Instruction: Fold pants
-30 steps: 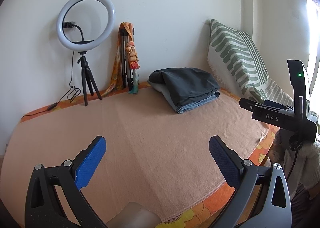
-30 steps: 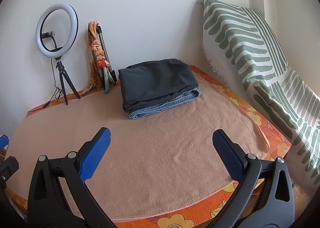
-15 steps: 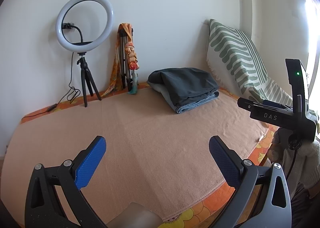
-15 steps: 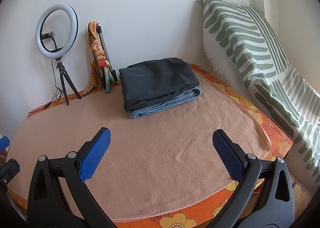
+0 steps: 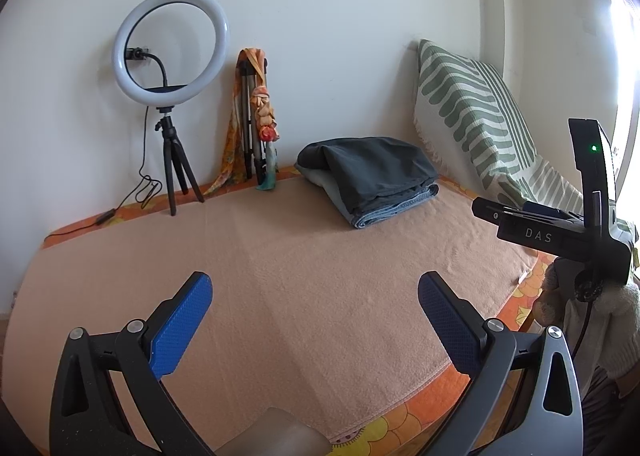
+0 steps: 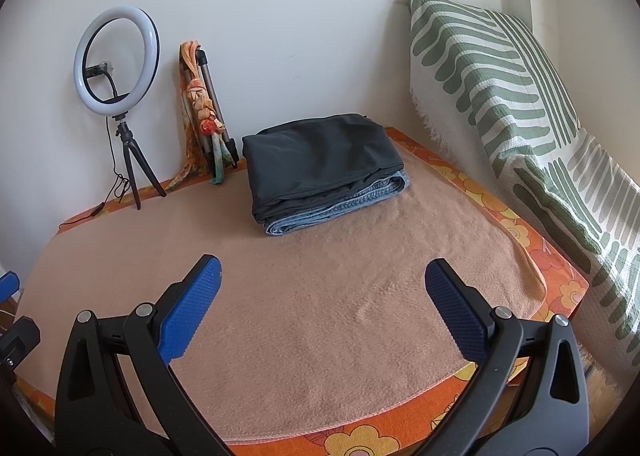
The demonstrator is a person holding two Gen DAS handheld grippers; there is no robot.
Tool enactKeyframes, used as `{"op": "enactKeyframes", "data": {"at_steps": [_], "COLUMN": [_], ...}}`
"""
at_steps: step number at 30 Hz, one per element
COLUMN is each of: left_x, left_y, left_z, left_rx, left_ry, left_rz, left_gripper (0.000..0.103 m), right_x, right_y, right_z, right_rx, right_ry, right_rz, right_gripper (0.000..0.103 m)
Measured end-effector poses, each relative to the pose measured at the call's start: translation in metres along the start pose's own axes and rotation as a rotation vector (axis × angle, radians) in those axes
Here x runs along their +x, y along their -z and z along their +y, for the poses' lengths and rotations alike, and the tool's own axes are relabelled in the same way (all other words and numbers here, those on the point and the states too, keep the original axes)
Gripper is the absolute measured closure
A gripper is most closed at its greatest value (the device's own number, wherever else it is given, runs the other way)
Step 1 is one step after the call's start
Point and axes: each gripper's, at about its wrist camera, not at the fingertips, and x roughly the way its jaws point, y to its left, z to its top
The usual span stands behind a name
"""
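Pants: a folded stack of dark grey pants [image 6: 320, 154] on top of folded blue jeans [image 6: 340, 208], lying toward the back of the surface, close to the wall; no claw touches it.
Pants, left wrist view: the same stack [image 5: 370, 176], grey layer above, denim edge showing along the near and right sides.
Ring light: a white ring light [image 5: 172, 46] on a small black tripod at far left, against the wall, its cable trailing down onto the surface.
Folded tripod: a second, collapsed tripod [image 5: 250, 116] leaning on the wall just right of the ring light, with an orange patterned scarf [image 5: 264, 112] draped and knotted over it.
Blanket: a peach blanket [image 6: 320, 316] covers most of the surface; the pants lie on it, and the front part of it is bare.
Floral sheet: an orange flowered sheet [image 6: 560, 280] shows past the blanket's edges at the front and right.
Cushion: a white cushion with green stripes [image 6: 500, 96] stands against the right wall, just right of the pants.
Left claw: the left claw [image 5: 314, 320], blue pads spread wide apart, holding nothing, above the front of the blanket, well short of the pants.
Right claw: the right claw [image 6: 322, 306], pads likewise wide apart and empty, facing the pants from the front edge.
Right claw, left wrist view: its black body marked "DAS" [image 5: 552, 232], with a green light lit, sits at the right edge, off the blanket's corner.
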Motion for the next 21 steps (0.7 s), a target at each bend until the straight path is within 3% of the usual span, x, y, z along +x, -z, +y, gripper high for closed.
{"op": "enactKeyframes", "data": {"at_steps": [21], "left_x": [-0.0033], "left_y": [-0.0007], "left_z": [0.0039], "left_rx": [-0.013], "left_ry": [-0.004], "left_rz": [-0.018], "left_gripper": [0.001], "right_x": [-0.0007], "right_y": [0.0011], "right_z": [0.0033], "right_rx": [0.001], "right_ry": [0.0], "right_rz": [0.003], "right_gripper": [0.0]}}
